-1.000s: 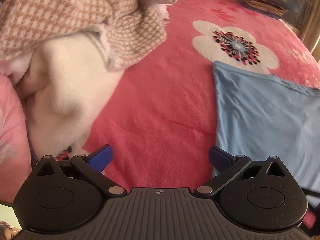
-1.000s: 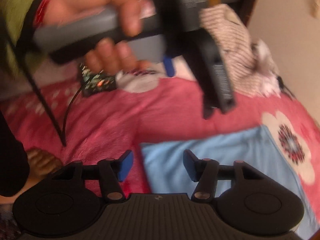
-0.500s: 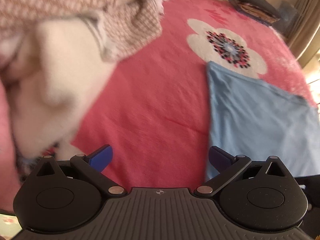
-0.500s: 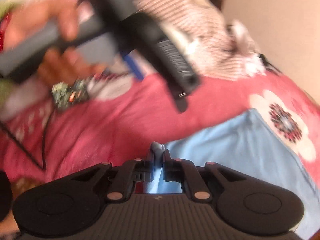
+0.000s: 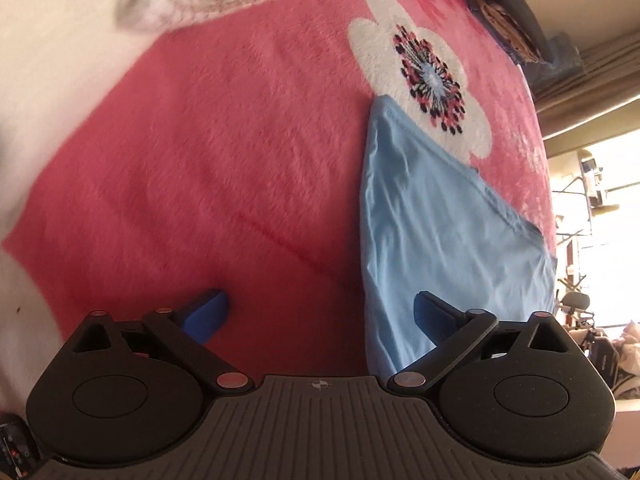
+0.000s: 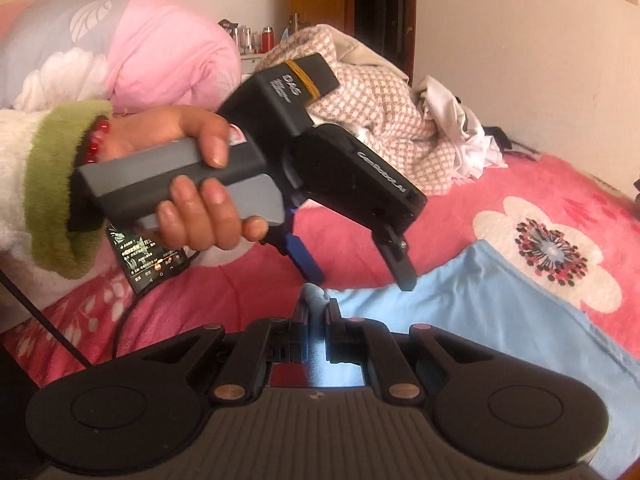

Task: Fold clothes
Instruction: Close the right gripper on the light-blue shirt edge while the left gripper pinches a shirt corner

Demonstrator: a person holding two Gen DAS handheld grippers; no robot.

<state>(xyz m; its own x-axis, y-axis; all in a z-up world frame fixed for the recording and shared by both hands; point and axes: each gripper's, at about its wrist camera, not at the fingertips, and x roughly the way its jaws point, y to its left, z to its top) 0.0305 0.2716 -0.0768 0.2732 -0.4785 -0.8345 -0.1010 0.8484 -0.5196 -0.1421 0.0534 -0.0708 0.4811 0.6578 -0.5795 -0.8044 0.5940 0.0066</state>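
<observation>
A light blue garment (image 5: pixel 448 236) lies flat on the pink floral blanket (image 5: pixel 224 168). My left gripper (image 5: pixel 320 312) is open just above the blanket, its right finger over the garment's near edge and its left finger over bare blanket. In the right wrist view the same blue garment (image 6: pixel 500 312) spreads to the right, and my right gripper (image 6: pixel 318 304) is shut on its near corner, a tuft of blue cloth sticking up between the jaws. The left gripper (image 6: pixel 358 270), held by a hand, points down just beyond that corner.
A heap of checked and white clothes (image 6: pixel 384 128) and a pink quilt (image 6: pixel 152 60) lie at the bed's far side. Folded dark clothes (image 5: pixel 504 12) sit at a far corner. A phone (image 6: pixel 150 258) with a cable lies on the blanket.
My right gripper went from open to shut on the blue garment's corner. My left gripper swung right and down toward the garment's edge, staying open; the clothes heap slid out of its view.
</observation>
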